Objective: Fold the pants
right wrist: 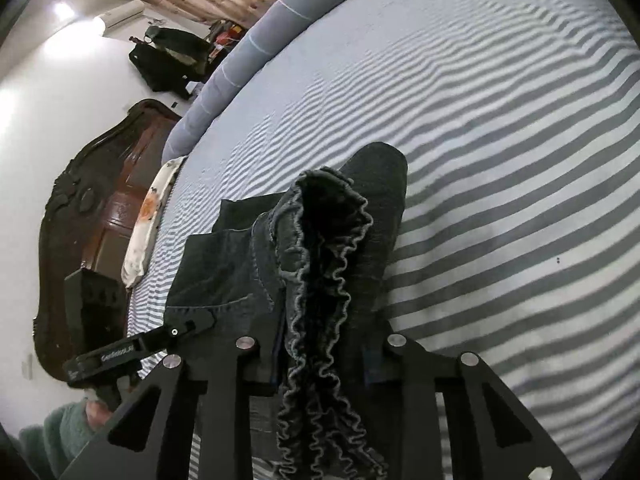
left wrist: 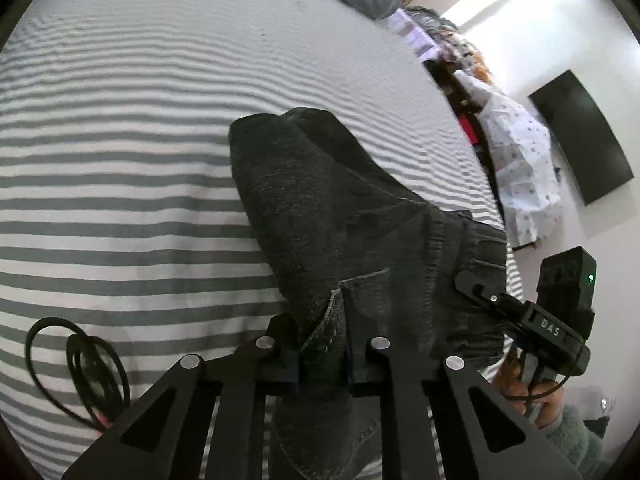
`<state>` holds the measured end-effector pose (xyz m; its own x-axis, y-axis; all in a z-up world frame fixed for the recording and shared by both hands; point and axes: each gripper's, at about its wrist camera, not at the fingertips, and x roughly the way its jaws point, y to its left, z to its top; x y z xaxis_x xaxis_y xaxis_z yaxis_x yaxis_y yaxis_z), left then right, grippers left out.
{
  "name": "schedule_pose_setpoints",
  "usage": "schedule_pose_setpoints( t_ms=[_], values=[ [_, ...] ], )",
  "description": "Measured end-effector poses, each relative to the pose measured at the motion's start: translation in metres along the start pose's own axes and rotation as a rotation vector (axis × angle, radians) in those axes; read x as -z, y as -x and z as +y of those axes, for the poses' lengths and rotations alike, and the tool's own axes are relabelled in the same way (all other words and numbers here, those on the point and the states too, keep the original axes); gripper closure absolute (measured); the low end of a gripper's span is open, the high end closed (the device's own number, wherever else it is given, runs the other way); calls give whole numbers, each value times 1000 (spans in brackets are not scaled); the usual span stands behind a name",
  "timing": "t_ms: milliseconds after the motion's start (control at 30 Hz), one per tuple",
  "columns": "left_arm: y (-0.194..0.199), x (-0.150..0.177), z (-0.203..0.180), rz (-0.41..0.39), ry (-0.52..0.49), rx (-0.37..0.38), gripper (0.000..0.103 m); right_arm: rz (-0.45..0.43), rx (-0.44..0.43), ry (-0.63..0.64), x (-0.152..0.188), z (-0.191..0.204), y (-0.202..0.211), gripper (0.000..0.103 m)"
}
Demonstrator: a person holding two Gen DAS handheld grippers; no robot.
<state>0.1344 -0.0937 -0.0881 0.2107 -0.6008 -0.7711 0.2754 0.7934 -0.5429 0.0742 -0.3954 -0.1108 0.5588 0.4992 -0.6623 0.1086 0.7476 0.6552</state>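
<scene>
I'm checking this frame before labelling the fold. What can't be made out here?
- Left wrist view: the pants' near end is cut off by the bottom edge and covered by the left gripper.
- Right wrist view: the fabric under the ruffled waistband is hidden where it bunches in the right gripper.
- Both views: how many layers are pinched cannot be told.
- Left wrist view: the cable's end runs under the gripper.

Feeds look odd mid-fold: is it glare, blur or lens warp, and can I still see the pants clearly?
Left wrist view: fisheye bows the striped bedsheet; the wall at upper right is blown out; the dark pants are sharp. Right wrist view: same bowing, glare at upper left, the ruffled waistband crisp, its inside lost in shadow.
</scene>
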Motion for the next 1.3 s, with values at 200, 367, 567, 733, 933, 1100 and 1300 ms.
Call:
schedule_pose_setpoints(
  t_ms=[200, 367, 567, 733, 933, 1100, 1300],
  values=[
    [47, 2, 16, -54, 51, 31, 89, 0, 8, 32, 2, 51, 10, 77],
    [94, -1, 38, -107, 53, -13, 89, 23, -16, 95, -1, 103, -9, 77],
    [144, -15, 79, -166, 66, -118, 89, 66, -66, 174, -7, 171, -59, 77],
    [164, -34, 112, -192, 69, -200, 89, 95, -90, 192, -16, 209, -107, 77],
    [160, -59, 153, -179, 77, -273, 88, 136, -83, 185, -33, 229, -168, 77],
    [136, -81, 181, -148, 81, -325, 88, 163, -49, 172, -45, 233, -214, 77],
    [108, -102, 209, -117, 82, -362, 87, 180, -7, 152, -56, 220, -250, 76]
  ],
)
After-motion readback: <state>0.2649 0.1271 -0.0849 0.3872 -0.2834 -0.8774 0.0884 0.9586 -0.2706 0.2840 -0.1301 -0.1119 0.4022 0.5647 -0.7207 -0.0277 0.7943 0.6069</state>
